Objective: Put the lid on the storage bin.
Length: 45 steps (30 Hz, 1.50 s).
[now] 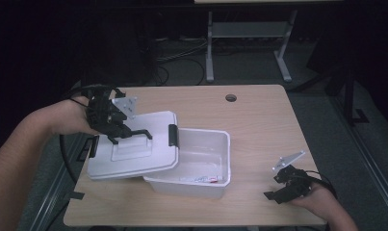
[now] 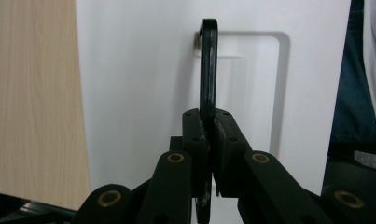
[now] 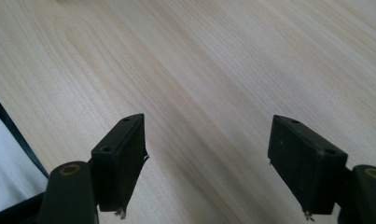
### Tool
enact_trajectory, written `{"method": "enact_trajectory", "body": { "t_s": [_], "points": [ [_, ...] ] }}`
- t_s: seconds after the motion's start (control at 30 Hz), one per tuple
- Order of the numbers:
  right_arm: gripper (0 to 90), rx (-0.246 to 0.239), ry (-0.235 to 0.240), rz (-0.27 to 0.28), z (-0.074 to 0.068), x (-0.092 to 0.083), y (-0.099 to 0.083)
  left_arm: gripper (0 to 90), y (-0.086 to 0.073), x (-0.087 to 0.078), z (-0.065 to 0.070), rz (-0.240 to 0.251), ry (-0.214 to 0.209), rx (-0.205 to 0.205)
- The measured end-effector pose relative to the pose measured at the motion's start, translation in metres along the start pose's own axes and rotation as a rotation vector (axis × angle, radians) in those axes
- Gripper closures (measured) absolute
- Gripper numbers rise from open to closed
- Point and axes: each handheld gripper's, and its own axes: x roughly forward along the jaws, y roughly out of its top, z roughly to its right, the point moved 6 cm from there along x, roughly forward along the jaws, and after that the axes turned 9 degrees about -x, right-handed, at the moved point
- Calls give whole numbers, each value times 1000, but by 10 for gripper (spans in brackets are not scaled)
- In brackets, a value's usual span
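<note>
In the high view, the left tool [image 1: 118, 129] at the middle left pinches the black handle [image 1: 136, 134] of the white lid [image 1: 134, 156], which sits tilted over the left side of the white box [image 1: 201, 166]; the right tool [image 1: 283, 185] rests at the lower right of the worktop [image 1: 259, 120], jaws apart. In the left gripper view, the jaws squeeze the handle [image 2: 208, 70] in the middle, the lid [image 2: 139, 93] behind it. In the right gripper view, the jaws stand wide with nothing between them over the bare worktop [image 3: 213, 84].

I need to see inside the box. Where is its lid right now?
In the high view the lid sits left of centre, covering the white box's left side, its handle clamped in the left gripper.
</note>
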Motion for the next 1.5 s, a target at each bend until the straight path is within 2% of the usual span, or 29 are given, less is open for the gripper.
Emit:
{"method": "enact_trajectory", "body": {
  "t_s": [0.3, 0.7, 1.0, 1.07, 1.2, 1.43, 1.5],
  "points": [
    [271, -16, -7, -15, -1, 4, 3, 848, 29, 8, 3, -22, -18, 54],
    [271, -32, -16, -48, -2, 9, 5, 848, 73, 23, 11, -20, -48, 130],
    [271, -14, -30, -19, 0, 8, 3, 847, 98, 32, 19, -29, -60, 175],
    [271, -9, -33, -14, 0, 7, 3, 847, 104, 34, 21, -19, -67, 181],
    [271, 8, -45, 9, 1, 7, 2, 847, 110, 37, 23, -21, -69, 197],
    [270, 59, -82, 88, 4, 6, 0, 847, 117, 41, 26, -11, -68, 197],
    [269, 76, -106, 108, 6, 7, -2, 847, 119, 44, 27, -18, -69, 204]
  ]
}}
